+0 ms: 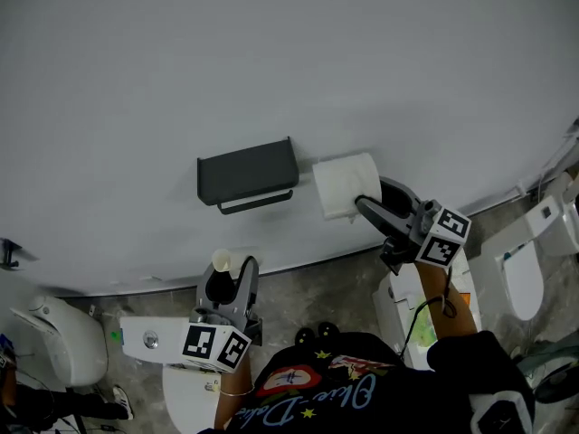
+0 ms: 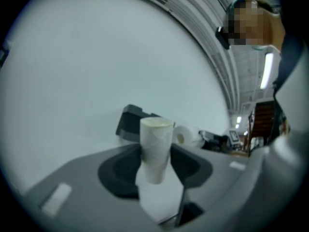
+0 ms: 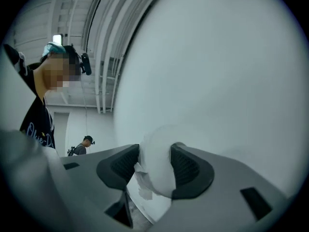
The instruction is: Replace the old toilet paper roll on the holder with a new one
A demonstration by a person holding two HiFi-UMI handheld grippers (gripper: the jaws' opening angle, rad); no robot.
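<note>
The left gripper's (image 2: 155,167) dark pads are clamped on an empty cardboard tube (image 2: 156,148). The tube stands upright between them, its open end on top, and a scrap of white paper hangs below it. In the head view this gripper (image 1: 228,280) sits at lower centre, well below the holder, with the tube's pale end (image 1: 222,260) poking up from the jaws.

The right gripper (image 3: 155,167) is closed on a new roll (image 3: 157,163). Its pads press into the soft white sides, and a torn flap of paper hangs at the lower left of the roll. In the head view the right gripper (image 1: 365,202) reaches in from the right and holds the roll (image 1: 344,184) up at the wall, just right of the holder; whether the two touch cannot be told.

The holder (image 1: 247,171) is a dark box-shaped shelf fixed to the wall, with a thin bar (image 1: 256,202) under it.

The wall (image 1: 271,52) is plain pale grey and fills the upper frame. Below it runs a speckled grey floor (image 1: 298,292). A white toilet (image 1: 525,274) stands at the right edge and another white fixture (image 1: 54,333) at lower left.
</note>
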